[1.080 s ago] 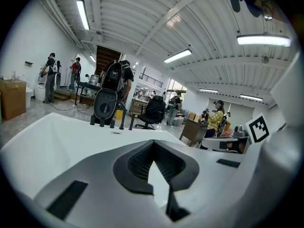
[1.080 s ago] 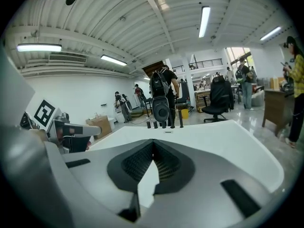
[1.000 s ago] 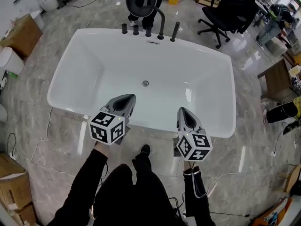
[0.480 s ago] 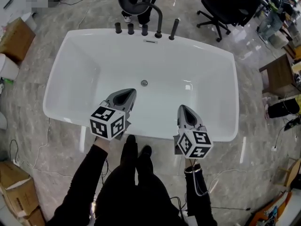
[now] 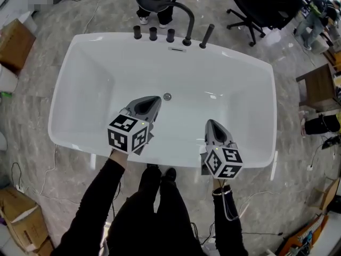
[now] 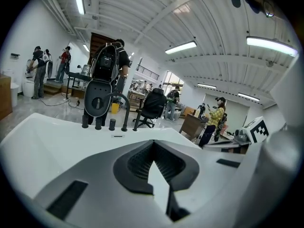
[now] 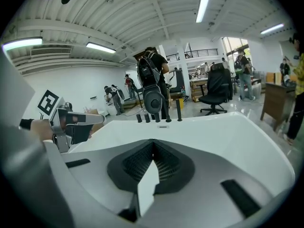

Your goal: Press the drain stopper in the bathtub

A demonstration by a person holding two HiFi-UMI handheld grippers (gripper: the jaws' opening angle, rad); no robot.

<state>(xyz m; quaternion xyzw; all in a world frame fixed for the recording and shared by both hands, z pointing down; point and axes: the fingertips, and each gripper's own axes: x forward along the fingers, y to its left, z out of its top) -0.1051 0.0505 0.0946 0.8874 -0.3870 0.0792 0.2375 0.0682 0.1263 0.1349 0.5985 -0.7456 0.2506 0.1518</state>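
Head view: the white bathtub [image 5: 90,84] took up most of the frame, and the drain stopper [image 5: 167,96] sat on the tub floor about mid-length, toward the faucet [image 5: 185,16] side. The left gripper [image 5: 154,102] hung over the tub with its tip just beside the stopper. I couldn't tell from above how high it was or whether it touched anything. The right gripper [image 5: 211,124] was over the near side of the tub, well apart from the stopper. From this angle the gap between either set of fingers was impossible to read (marker cubes and housings were in the way).

Left gripper view: the left gripper [image 6: 153,143] had its fingers closed, tips meeting, with nothing between them. Only a white wedge of tub showed through behind the tips. The stopper was hidden below the gripper body. The faucet [image 6: 122,109] and its knobs stood on the far rim, with a person [image 6: 117,61] behind them.

Right gripper view: same story. The right gripper [image 7: 152,143] had its fingers pressed together and held nothing. The stopper was out of sight here too. The left gripper [image 7: 66,120] poked in at the left edge, partly cut off.
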